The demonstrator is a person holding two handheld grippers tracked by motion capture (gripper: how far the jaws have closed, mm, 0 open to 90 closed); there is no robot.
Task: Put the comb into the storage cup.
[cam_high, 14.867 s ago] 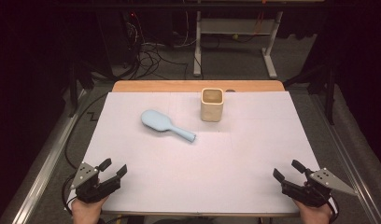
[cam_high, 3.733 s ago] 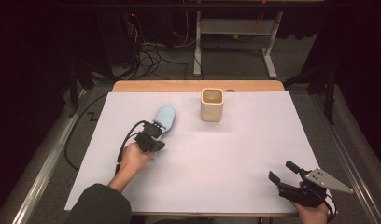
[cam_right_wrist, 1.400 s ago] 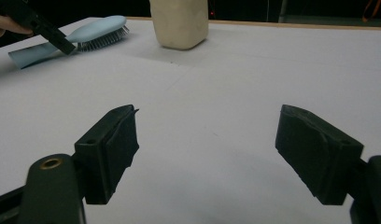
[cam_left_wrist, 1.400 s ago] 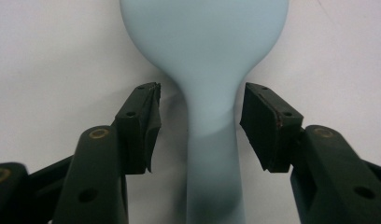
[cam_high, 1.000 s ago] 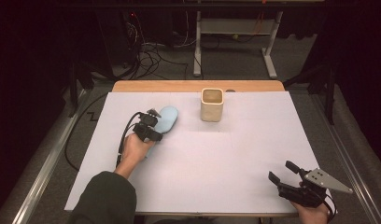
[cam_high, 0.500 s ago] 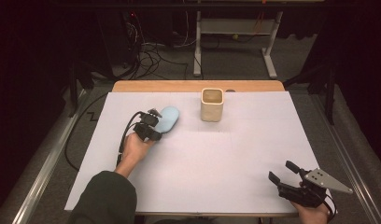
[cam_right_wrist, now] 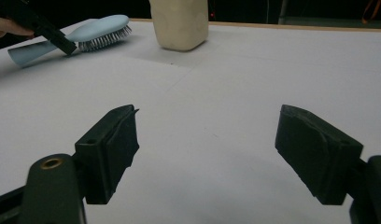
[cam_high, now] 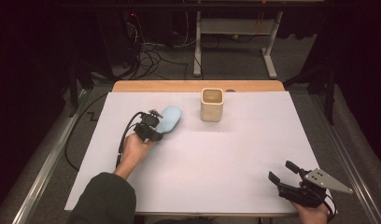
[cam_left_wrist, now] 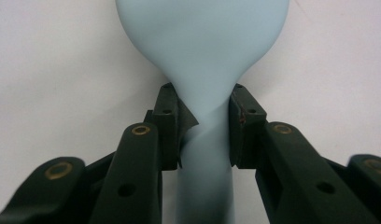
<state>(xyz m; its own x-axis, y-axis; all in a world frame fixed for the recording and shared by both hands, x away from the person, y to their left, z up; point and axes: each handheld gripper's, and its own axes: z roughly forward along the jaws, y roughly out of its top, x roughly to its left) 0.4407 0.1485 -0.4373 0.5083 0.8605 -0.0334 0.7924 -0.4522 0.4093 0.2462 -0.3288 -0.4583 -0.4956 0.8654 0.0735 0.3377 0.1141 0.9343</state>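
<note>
Meanwhile left gripper [cam_high: 153,125] clamps pale blue hairbrush [cam_left_wrist: 203,56] at neck, jaws having just closed (no readable writing); cream holder [cam_high: 211,104] near, right gripper [cam_high: 283,175] gaping, empty.

My left tool [cam_high: 151,125] grips the blue brush [cam_high: 169,118]; the beige cup [cam_high: 211,104] stands just beyond, right tool [cam_high: 284,175] idle.

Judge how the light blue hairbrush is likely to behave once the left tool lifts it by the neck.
The hairbrush looks like rigid moulded plastic, so it should stay stiff. The left tool grips where the handle narrows, with the broad head beyond the pads, so the head may sag or pivot. Its smooth, rounded surface could slip a little.
</note>
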